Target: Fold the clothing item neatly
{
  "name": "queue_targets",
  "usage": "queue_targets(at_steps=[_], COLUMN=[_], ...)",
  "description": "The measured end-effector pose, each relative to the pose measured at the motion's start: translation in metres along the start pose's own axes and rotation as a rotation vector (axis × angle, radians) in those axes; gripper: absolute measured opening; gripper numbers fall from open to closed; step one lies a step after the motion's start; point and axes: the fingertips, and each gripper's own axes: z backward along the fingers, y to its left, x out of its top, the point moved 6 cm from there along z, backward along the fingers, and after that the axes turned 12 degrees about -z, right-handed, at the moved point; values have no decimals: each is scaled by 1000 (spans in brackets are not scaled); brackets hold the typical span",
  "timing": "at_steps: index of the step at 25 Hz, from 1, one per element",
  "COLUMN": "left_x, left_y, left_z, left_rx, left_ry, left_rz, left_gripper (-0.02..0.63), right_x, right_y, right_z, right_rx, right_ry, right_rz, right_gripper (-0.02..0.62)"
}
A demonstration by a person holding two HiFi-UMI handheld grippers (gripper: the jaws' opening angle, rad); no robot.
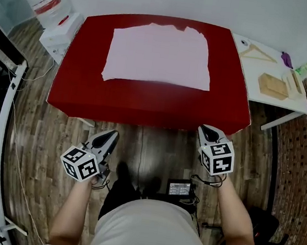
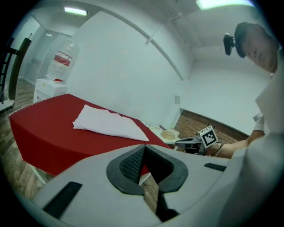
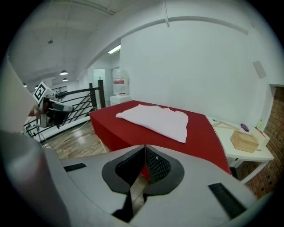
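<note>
- lying flat and pale in the upper centre of the head view: clothing item (image 1: 158,59), on the red table (image 1: 144,104).
- held at lower left and lower right, short of the table's near edge and well apart from the cloth: left gripper (image 1: 109,137) and right gripper (image 1: 208,132).
- jaws pressed together on both, nothing between them.
- risk of shoving and rumpling the near hem if sent in without opening first.
- risk of a skewed fold from pinching only a top layer, or from lifting the two corners unevenly.
</note>
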Motion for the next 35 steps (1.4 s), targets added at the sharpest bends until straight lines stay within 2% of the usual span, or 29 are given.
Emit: queue_targets(at_steps=[6, 11, 13, 24, 35], left_x=[3, 2, 1, 6, 6], left_y=[-24, -44, -49, -50, -38], left_z=[25, 46, 54, 62, 70], left_rx=[-54, -131, -154, -273, -302], left_ry=[-25, -1, -1, 9, 17], left_rz=[18, -1, 2, 0, -2], left_gripper=[5, 5, 4, 5, 5], right_x=[6, 5, 4, 13, 11], right_y=[38, 61, 70, 94, 120], right_z=[35, 69, 76, 87, 86], right_rx=[79, 133, 135, 63, 56], right_ry=[-27, -69, -77, -102, -93], right_rz=[-27, -187, -209, -186, -160], right_gripper=[15, 14, 14, 12, 12])
